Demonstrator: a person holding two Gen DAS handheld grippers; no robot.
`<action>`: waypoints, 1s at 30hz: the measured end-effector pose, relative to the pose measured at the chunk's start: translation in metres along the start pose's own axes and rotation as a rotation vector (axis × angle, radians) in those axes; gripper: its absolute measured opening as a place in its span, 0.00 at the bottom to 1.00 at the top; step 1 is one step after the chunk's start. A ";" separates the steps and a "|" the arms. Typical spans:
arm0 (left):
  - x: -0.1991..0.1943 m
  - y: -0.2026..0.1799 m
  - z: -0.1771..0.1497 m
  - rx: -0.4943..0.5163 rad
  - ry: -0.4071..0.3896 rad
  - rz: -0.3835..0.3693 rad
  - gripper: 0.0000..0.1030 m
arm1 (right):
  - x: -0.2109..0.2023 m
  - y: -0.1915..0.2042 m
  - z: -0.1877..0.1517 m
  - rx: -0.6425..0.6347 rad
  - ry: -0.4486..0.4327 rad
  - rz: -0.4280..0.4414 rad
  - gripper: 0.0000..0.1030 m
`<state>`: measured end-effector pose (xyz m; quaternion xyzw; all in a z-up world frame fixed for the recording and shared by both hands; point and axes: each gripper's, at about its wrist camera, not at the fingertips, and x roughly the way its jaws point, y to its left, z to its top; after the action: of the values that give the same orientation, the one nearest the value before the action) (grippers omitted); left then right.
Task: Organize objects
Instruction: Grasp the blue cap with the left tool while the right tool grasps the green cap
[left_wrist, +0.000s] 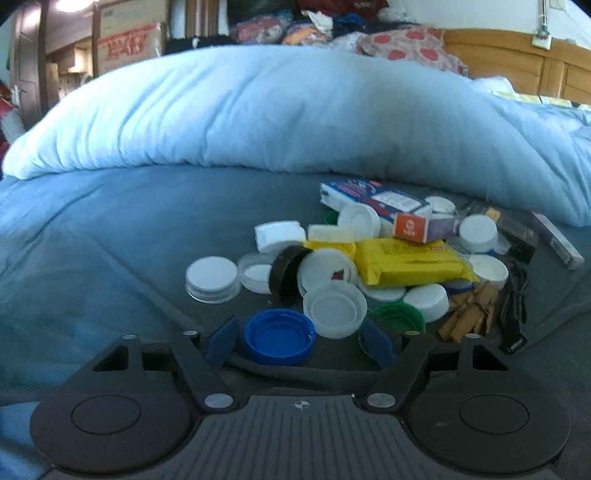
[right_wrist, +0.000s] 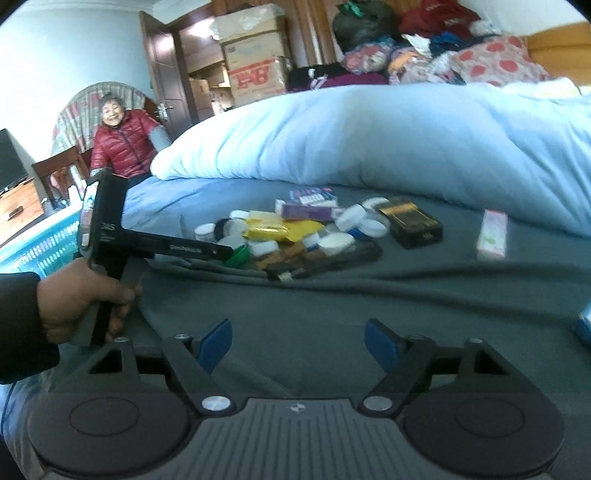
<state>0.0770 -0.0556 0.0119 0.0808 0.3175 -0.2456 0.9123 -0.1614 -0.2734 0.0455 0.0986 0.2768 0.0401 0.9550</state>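
A pile of bottle caps, small boxes and packets lies on a grey-blue bedsheet (left_wrist: 110, 221). In the left wrist view my left gripper (left_wrist: 299, 341) is open, its blue fingers either side of a blue cap (left_wrist: 279, 338) lying open side up at the pile's near edge. Behind it are a white cap (left_wrist: 334, 308), a green cap (left_wrist: 399, 317), a black cap (left_wrist: 286, 271), a yellow packet (left_wrist: 410, 260) and wooden clothespins (left_wrist: 471, 308). In the right wrist view my right gripper (right_wrist: 298, 345) is open and empty above bare sheet, well short of the pile (right_wrist: 295, 232). The left gripper (right_wrist: 162, 247) reaches in from the left.
A thick pale-blue duvet (left_wrist: 277, 110) rises behind the pile. A black box (right_wrist: 412, 221) and a pink box (right_wrist: 491, 234) lie to the right of the pile. A black cable (left_wrist: 513, 306) lies by the clothespins. A turquoise basket (right_wrist: 40, 243) stands at the bed's left; a person in red (right_wrist: 123, 142) sits beyond.
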 end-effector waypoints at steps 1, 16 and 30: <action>0.000 0.001 0.001 -0.007 -0.005 -0.004 0.75 | 0.002 0.003 0.003 -0.012 -0.005 0.003 0.77; -0.074 0.027 -0.016 -0.113 -0.089 0.017 0.39 | 0.119 0.074 0.062 -0.180 -0.004 0.114 0.58; -0.093 0.031 -0.020 -0.152 -0.128 -0.018 0.39 | 0.203 0.082 0.067 -0.276 0.130 0.004 0.63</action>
<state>0.0184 0.0140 0.0535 -0.0076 0.2770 -0.2338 0.9320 0.0435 -0.1775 0.0125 -0.0360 0.3299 0.0861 0.9394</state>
